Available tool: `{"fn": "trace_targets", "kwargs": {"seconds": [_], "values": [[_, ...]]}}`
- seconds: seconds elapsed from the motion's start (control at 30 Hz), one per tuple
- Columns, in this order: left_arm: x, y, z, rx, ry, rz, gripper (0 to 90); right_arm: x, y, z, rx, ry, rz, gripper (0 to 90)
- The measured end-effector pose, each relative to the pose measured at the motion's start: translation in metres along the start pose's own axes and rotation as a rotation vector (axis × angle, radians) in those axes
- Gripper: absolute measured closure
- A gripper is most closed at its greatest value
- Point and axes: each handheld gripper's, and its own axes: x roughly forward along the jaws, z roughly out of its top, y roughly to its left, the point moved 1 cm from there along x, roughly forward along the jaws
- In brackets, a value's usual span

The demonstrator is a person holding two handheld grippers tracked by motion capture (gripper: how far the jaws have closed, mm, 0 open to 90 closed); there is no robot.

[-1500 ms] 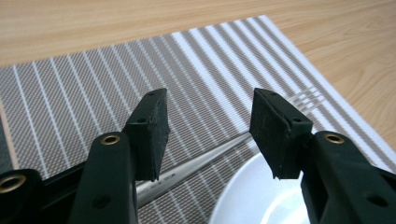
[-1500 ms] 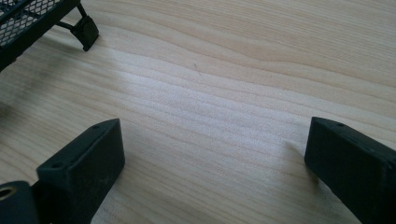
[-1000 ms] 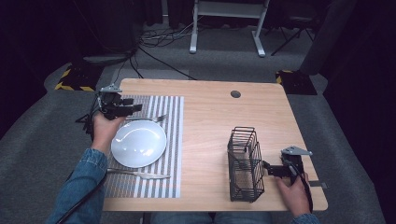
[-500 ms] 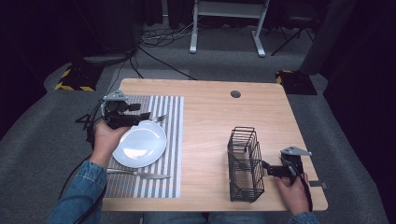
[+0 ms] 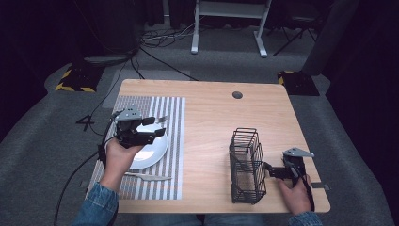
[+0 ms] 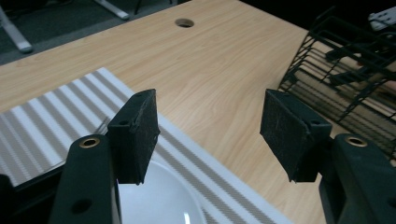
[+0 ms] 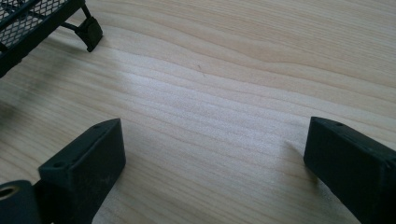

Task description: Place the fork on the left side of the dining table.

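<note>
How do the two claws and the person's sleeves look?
Both the left claw and the right claw are black, each with two flat rectangular jaws, a grey three-cornered plate on top and a trailing black cable. The sleeves are blue denim.

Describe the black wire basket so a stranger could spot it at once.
Start at the wooden table and go to its near right part, opposite the striped placemat. The wire basket stands there beside the right gripper: a tall, narrow, black open cage, the one see-through thing on the table.
</note>
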Motion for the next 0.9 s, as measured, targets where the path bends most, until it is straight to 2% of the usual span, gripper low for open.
{"fn": "trace_targets", "kwargs": {"seconds": [0.17,0.2,0.27,0.4,0.53,0.63,0.7,0.73,0.77,0.83,0.9], "values": [[0.007,-0.013,-0.007,0.006,0.019,0.004,37.1,0.000,0.000,0.000,0.000,0.000,0.001,5.3],[0.009,-0.020,-0.011,0.024,0.037,0.017,37.1,0.000,0.000,0.000,0.000,0.000,0.000,5.3],[0.010,-0.023,-0.013,0.030,0.037,0.017,37.2,0.000,0.000,0.000,-0.001,0.000,0.002,5.3],[0.020,-0.037,-0.022,0.014,0.049,-0.028,36.8,0.000,0.000,0.000,-0.002,0.000,0.005,5.3],[0.025,-0.046,-0.027,0.020,0.054,-0.041,36.6,0.000,0.000,0.000,-0.003,0.001,0.005,5.3],[0.031,-0.053,-0.037,0.019,0.048,-0.054,36.5,0.000,0.000,0.000,-0.003,0.001,0.005,5.3],[0.036,-0.054,-0.045,0.000,0.033,-0.067,36.6,0.000,0.000,0.000,-0.003,0.001,0.005,5.3],[0.042,-0.054,-0.048,0.003,0.064,-0.082,36.0,0.000,0.000,0.000,-0.003,0.000,0.006,5.3],[0.045,-0.054,-0.051,0.018,0.080,-0.072,36.0,0.000,0.000,0.000,-0.003,0.000,0.006,5.3],[0.048,-0.054,-0.056,0.028,0.078,-0.070,35.9,0.000,0.000,0.000,-0.004,0.001,0.006,5.3],[0.052,-0.053,-0.061,0.017,0.085,-0.096,35.5,0.000,0.000,0.000,-0.004,0.000,0.007,5.3]]}}
